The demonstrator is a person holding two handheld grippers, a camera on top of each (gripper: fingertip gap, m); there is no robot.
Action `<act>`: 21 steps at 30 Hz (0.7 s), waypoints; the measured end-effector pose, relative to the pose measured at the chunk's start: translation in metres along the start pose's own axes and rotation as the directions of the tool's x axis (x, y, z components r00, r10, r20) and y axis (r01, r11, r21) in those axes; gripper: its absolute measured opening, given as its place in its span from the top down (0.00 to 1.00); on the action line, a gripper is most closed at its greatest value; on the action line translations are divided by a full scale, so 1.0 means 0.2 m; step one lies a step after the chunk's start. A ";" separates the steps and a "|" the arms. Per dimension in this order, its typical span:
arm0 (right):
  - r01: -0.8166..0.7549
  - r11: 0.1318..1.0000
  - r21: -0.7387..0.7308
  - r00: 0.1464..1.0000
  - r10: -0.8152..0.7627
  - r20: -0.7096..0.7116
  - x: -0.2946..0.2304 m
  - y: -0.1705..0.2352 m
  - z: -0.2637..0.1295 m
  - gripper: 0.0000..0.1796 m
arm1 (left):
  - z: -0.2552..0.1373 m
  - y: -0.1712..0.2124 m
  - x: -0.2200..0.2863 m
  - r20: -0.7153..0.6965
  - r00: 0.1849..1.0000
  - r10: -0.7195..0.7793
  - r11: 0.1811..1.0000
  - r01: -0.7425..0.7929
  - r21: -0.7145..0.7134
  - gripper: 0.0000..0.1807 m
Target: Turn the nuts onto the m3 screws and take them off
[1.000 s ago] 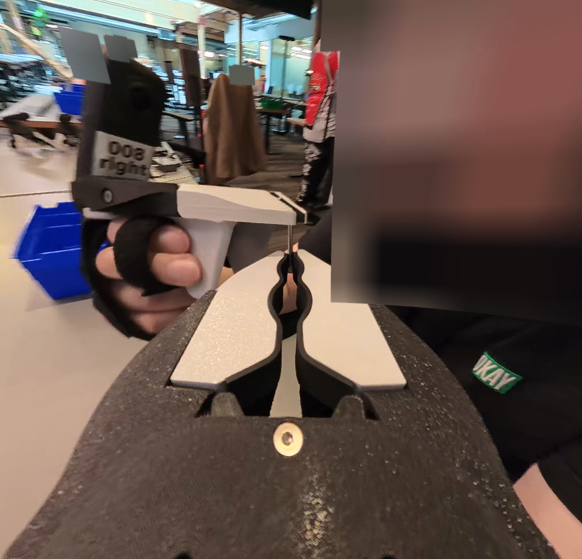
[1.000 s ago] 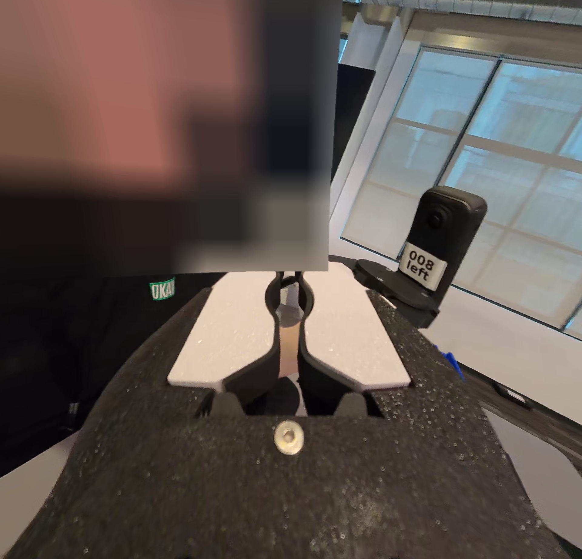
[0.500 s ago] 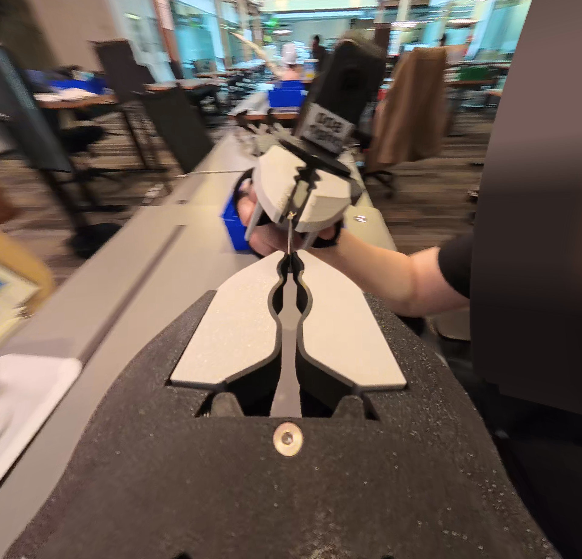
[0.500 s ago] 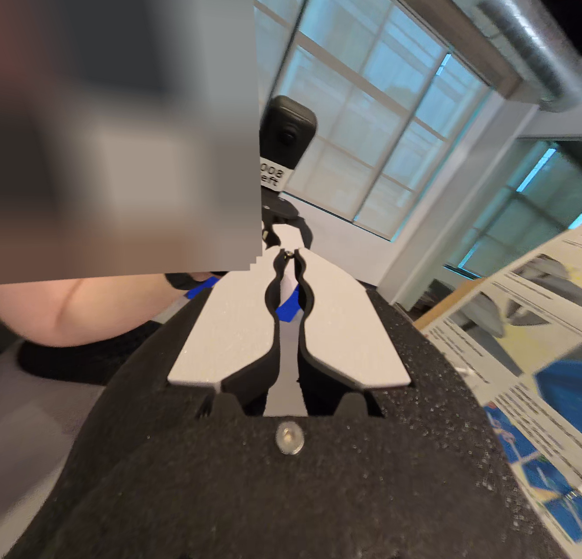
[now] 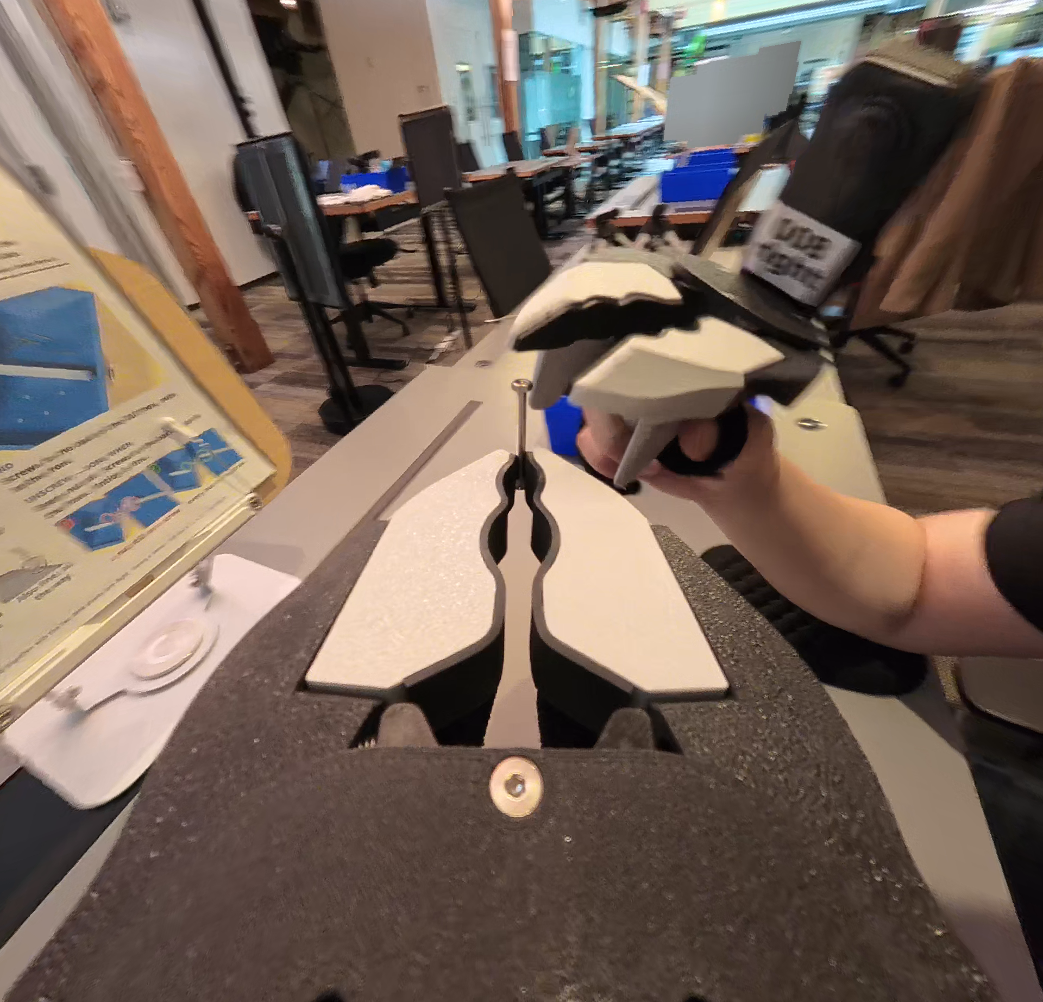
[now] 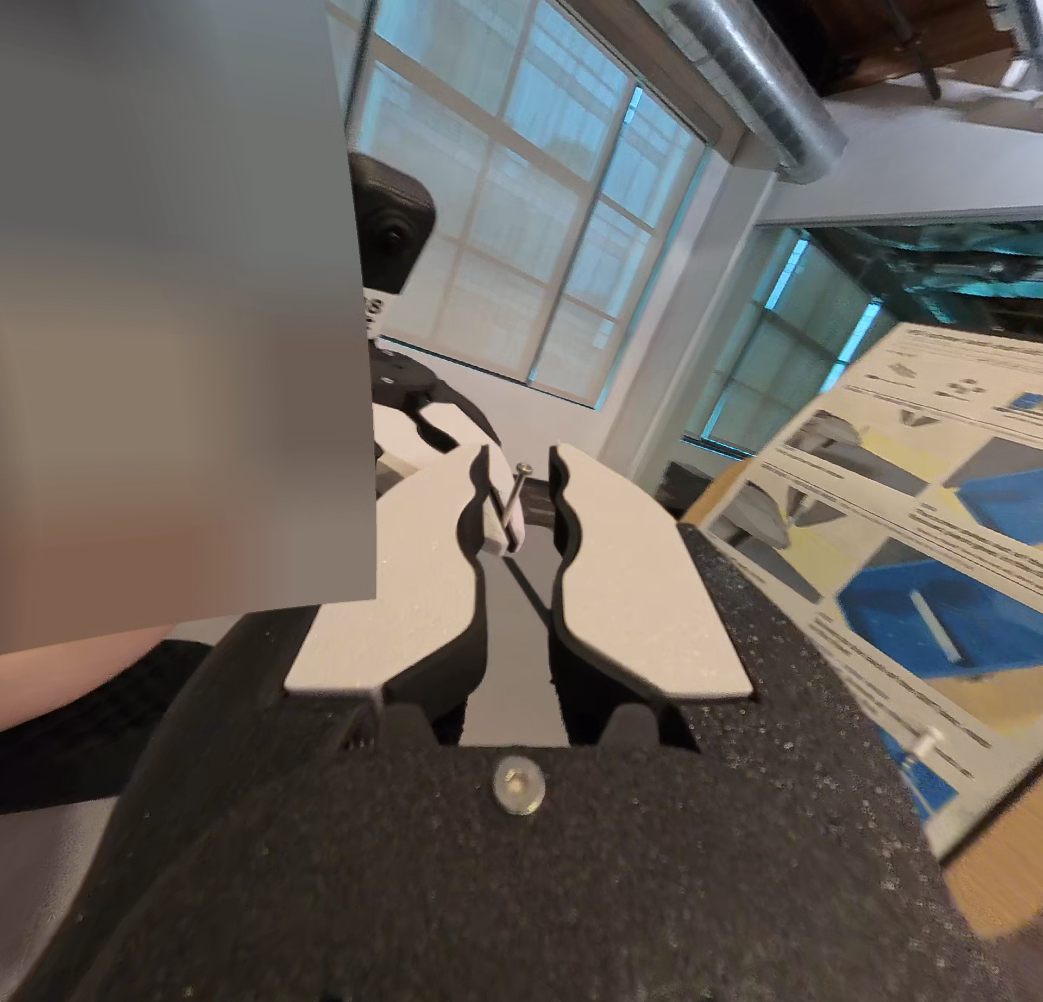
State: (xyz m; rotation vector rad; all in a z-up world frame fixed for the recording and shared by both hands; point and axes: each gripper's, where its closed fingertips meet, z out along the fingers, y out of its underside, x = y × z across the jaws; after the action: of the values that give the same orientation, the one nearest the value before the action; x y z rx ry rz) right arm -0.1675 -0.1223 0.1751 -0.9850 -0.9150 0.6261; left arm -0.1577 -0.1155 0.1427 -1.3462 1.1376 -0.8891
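The left hand-held gripper [image 5: 520, 469] pinches a thin silver steel screw [image 5: 522, 419] upright by its lower end; beside the screw, the right hand-held gripper [image 6: 515, 467] gapes, released; no nut discernible.

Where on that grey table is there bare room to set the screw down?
Bare grey table lies ahead of the left gripper, between the instruction board and blue bin. It's crowded beside the board, where a white sheet lies.

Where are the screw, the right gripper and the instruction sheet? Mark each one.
screw [image 5: 523, 421], left wrist view, mid-shaft above the fingers.
right gripper [image 6: 516, 469], right wrist view, gap between its open fingertips.
instruction sheet [image 5: 84, 438], left wrist view, middle of the printed page.
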 end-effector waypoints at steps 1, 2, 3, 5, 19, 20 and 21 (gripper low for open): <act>-0.019 1.000 0.013 0.999 0.019 0.037 -0.01 -0.01 -0.01 0.89 | -0.01 -0.01 0.02 -0.032 0.999 -0.002 1.000 0.002 0.008 0.99; -0.040 0.999 0.028 0.996 0.037 0.078 -0.02 -0.02 -0.03 0.87 | -0.01 -0.02 0.05 -0.066 0.998 -0.001 1.000 0.003 0.021 0.99; -0.063 0.997 0.045 0.990 0.056 0.130 -0.03 -0.04 -0.05 0.87 | -0.02 -0.02 0.08 -0.110 0.994 0.000 1.000 0.003 0.026 0.99; -0.111 0.991 0.081 0.975 0.092 0.204 -0.05 -0.06 -0.08 0.87 | -0.02 -0.03 0.12 -0.168 0.986 -0.002 0.999 0.008 0.034 0.99; -0.047 0.998 0.048 0.959 0.031 0.281 -0.14 -0.05 -0.08 0.90 | -0.02 -0.04 0.18 -0.218 0.976 0.023 0.999 -0.011 0.053 0.99; -0.043 0.998 0.049 0.960 0.027 0.280 -0.14 -0.05 -0.08 0.91 | -0.02 -0.04 0.17 -0.211 0.977 0.021 0.998 -0.009 0.056 0.99; -0.036 0.998 0.053 0.959 0.020 0.284 -0.14 -0.06 -0.09 0.93 | -0.02 -0.04 0.17 -0.206 0.978 0.018 0.998 -0.007 0.057 0.99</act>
State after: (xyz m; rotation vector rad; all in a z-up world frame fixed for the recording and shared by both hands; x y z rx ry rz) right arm -0.1646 -0.1576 0.1709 -0.8705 -1.1302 0.8283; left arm -0.1517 -0.1490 0.1485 -1.2206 1.2690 -1.0633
